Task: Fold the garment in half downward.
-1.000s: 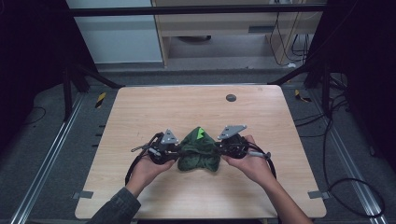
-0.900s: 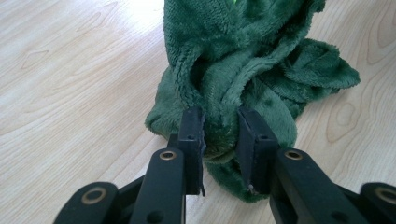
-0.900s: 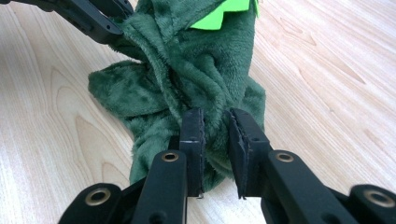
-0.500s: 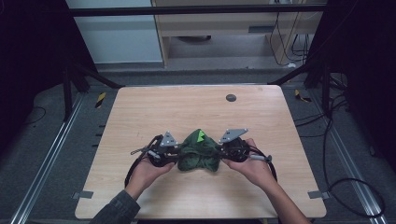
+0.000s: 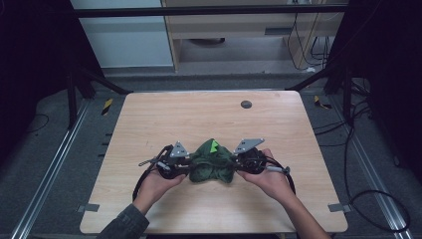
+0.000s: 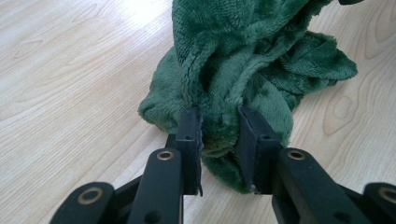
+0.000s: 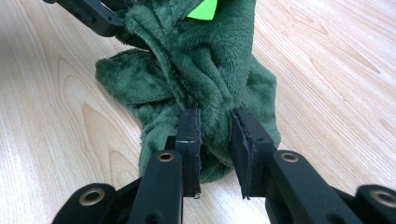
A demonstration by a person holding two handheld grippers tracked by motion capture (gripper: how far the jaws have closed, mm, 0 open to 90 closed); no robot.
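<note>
With both tools clamped on opposite ends of the bunched dark-green plush cloth, the step in hand looks like a two-sided pinch ahead of a spread or a fold. The left tool has a thick ridge of pile squeezed between its black pads, and the right tool grips a similar ridge of the cloth on the far side. Judged from this, the next move calls for drawing the two tools apart, level with the pale wooden counter, while keeping the pinch firm so the soft pile does not slip out.

Seen from the high view, the cloth sits as a crumpled mound directly between the left tool and the right tool, touching both. A bright green tag stands at the top of the cloth, on its side away from the person. The cloth's lower folds rest on the counter.
</note>
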